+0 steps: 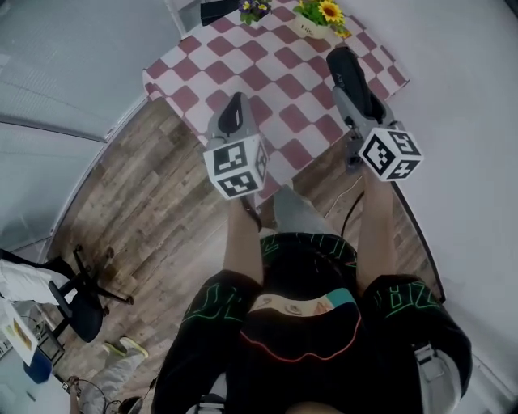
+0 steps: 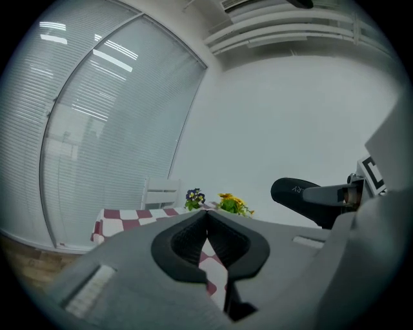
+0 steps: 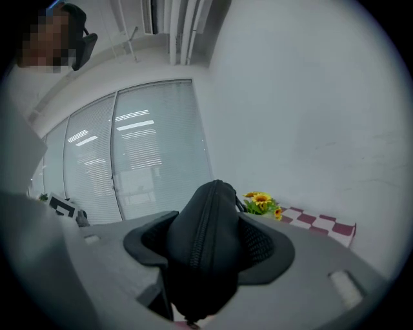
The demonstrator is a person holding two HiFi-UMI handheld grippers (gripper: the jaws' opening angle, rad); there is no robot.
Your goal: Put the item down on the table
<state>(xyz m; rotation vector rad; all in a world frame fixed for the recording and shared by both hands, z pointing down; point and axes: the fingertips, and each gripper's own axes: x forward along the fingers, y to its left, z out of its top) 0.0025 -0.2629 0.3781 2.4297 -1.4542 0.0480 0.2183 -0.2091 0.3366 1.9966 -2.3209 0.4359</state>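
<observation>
Your right gripper clamps a black zippered pouch mid-body; it looks soft and light, likely to sag. Your left gripper is closed, empty.

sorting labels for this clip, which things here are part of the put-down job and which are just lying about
Job: black pouch, right gripper shut on it, checked table.
Just about: yellow flowers, purple flowers, office chair, left gripper, shut and empty.

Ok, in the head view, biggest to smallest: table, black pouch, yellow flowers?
Table, then black pouch, then yellow flowers. The pouch is held up nearer the camera, so its lead over the flowers is unsure.
</observation>
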